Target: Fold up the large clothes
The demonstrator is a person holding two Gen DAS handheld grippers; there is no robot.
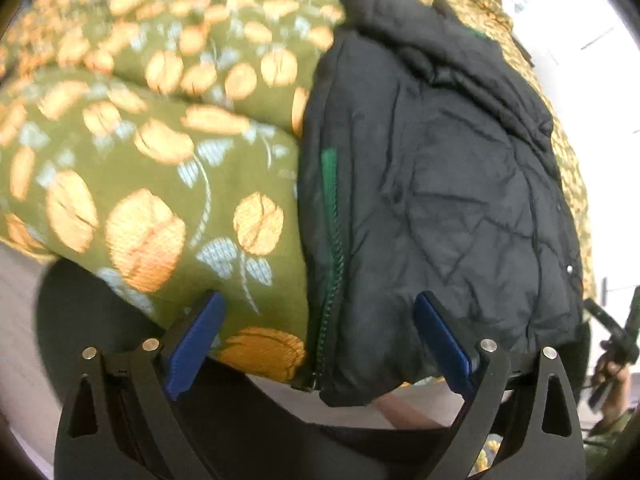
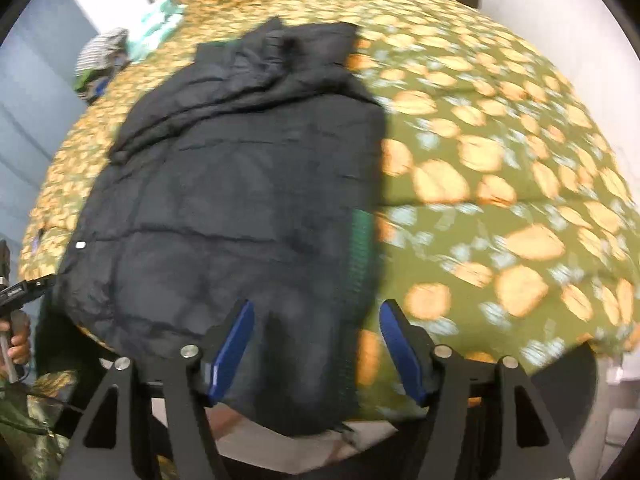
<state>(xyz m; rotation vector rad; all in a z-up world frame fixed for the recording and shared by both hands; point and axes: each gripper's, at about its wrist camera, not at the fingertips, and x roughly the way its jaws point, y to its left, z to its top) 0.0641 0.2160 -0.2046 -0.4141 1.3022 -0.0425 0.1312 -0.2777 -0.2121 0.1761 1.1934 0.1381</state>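
**Black Jacket Laid on the Flowered Bed**

Black and puffy, the jacket (image 1: 432, 184) was spread flat on a green bedspread (image 1: 160, 184) that was covered with orange flowers. A green zipper (image 1: 330, 240) was seen running down one long edge of the jacket. The near end of the jacket was hung a little over the edge of the bed.

The left gripper (image 1: 320, 340) was held just in front of that near end. Its jaws were spread wide, and nothing was pinched between them. The zipper edge and the jacket's corner were seen in the gap between its blue pads (image 1: 196, 344).

The right gripper (image 2: 316, 348) was held at the same end, seen from the other side. Its jaws were spread wide too, and nothing was gripped. The jacket (image 2: 240, 208) and its zipper (image 2: 360, 248) were framed between them. Whether the pads touched the cloth could not be told.
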